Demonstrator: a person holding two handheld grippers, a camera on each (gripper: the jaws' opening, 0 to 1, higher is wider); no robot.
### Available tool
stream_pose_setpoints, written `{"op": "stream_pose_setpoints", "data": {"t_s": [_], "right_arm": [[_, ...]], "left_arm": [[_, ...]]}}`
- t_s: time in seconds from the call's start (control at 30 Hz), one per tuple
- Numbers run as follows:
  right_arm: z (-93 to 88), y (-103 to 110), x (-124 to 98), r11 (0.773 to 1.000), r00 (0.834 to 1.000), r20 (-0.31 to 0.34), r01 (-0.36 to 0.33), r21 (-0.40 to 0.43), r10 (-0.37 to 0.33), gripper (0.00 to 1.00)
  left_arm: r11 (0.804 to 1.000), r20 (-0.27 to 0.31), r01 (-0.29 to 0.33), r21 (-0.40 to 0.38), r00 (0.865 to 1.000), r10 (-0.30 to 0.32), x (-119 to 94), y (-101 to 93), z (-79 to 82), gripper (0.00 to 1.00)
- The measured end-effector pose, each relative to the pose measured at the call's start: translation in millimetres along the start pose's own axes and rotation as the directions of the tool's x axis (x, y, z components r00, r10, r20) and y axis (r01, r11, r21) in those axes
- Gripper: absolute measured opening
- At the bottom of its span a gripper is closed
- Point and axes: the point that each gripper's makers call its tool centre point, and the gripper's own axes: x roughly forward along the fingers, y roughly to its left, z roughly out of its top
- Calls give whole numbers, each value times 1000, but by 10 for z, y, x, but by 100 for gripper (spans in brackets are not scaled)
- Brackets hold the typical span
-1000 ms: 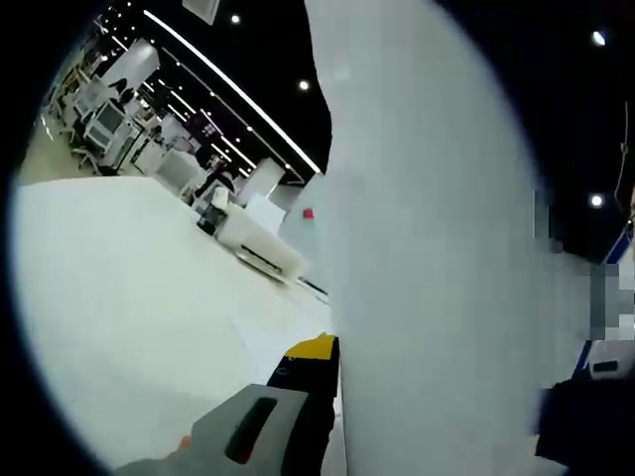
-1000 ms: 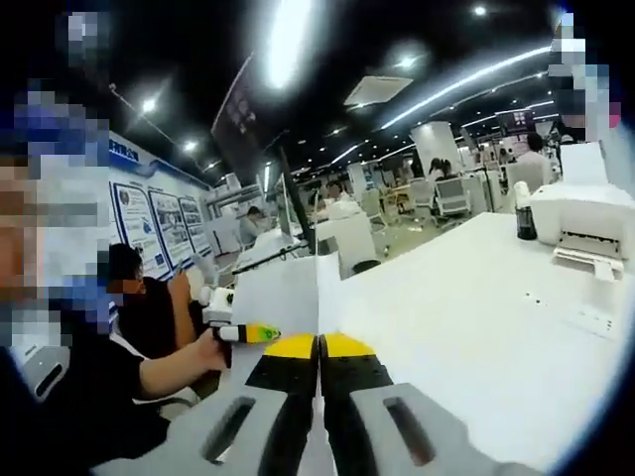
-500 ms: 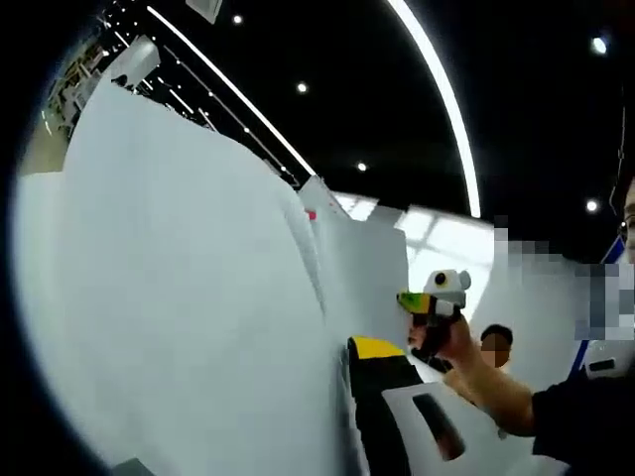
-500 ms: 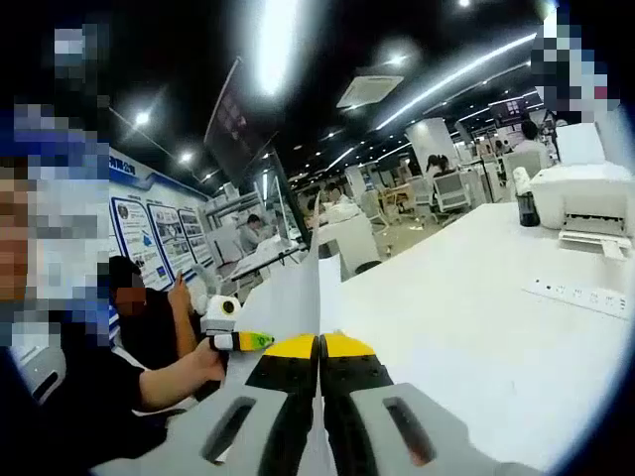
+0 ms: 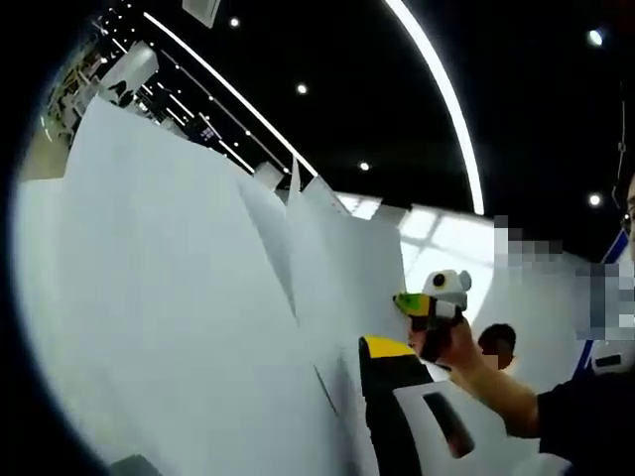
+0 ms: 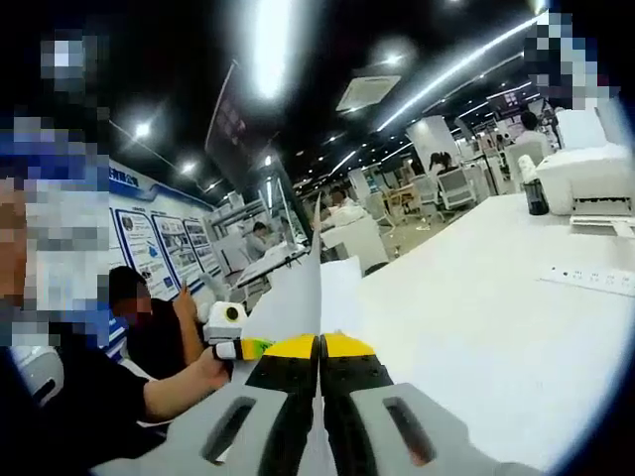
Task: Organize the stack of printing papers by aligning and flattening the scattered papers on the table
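You have the papers point(image 5: 189, 327) lifted off the counter point(image 6: 476, 327) and standing on edge between your two hands, so by my reading you are in the aligning step: gathering the sheets into one bundle before squaring them. In the left gripper view the sheets fan out unevenly from 9 to 12 o'clock, corners stepped one behind another, so they are not yet flush. The next move probably calls for tapping the lower edge down on the counter until the corners meet, then laying the bundle flat. Your right tool point(image 6: 319, 347) has its yellow-tipped jaws pressed together on the edge of the papers point(image 6: 298, 297), which rise toward 12 o'clock from between the tips. Your left tool point(image 5: 347, 372) sits at 6 o'clock against the sheets; one jaw is hidden behind the paper, so I cannot tell how far it stands apart, though it seems to pinch the bundle. A printer point(image 6: 585, 174) stands at 2 o'clock, well apart.
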Motion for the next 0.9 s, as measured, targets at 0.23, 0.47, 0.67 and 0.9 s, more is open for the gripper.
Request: {"op": "stream_pose_setpoints", "data": {"t_s": [0.23, 0.47, 0.67, 0.9], "right_arm": [[-9, 39, 131, 1000, 1000, -4, -20, 4, 20, 0], [-39, 119, 260, 999, 999, -28, -39, -2, 39, 0], [-65, 154, 351, 999, 998, -48, -49, -11, 49, 0], [-73, 200, 441, 998, 996, -61, -62, -18, 61, 0]], "left_arm": [[1000, -5, 9, 2, 1000, -9, 10, -32, -25, 19], [1000, -6, 3, 14, 1000, -2, -2, -14, -11, 20], [1000, -11, 10, 25, 1000, -10, 6, -28, -15, 21], [999, -12, 14, 31, 1000, -14, 12, -35, -13, 21]]}}
